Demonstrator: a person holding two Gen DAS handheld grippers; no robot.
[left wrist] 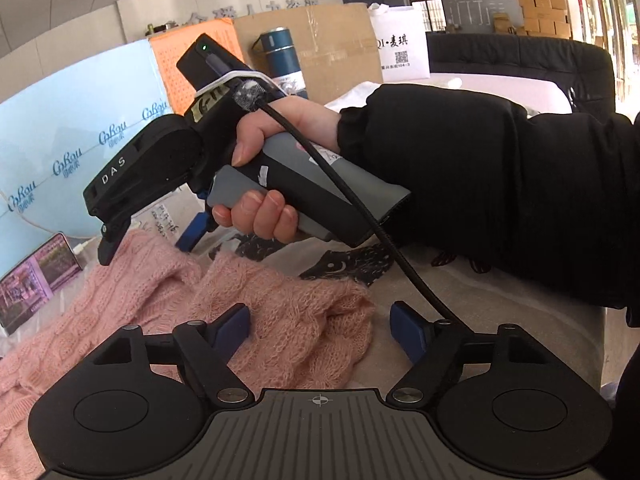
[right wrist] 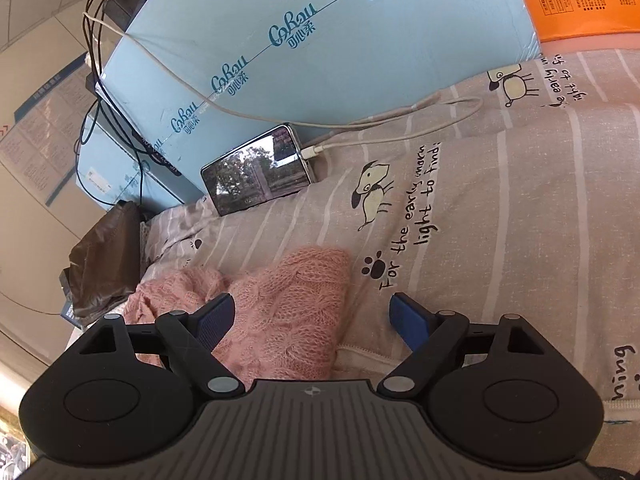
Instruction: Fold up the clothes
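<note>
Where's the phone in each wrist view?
Left wrist: phone at the far left edge, low, leaning on the blue box, left of the pink sweater.
Right wrist: phone left of centre, upper half, on the bedsheet against the same box, above the sweater.
Shared landmark: the blue box.

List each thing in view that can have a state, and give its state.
pink sweater: crumpled, unfolded on the bedsheet
left gripper: open, over the sweater
right gripper: open, holding nothing
phone: screen lit, cable plugged in
</note>
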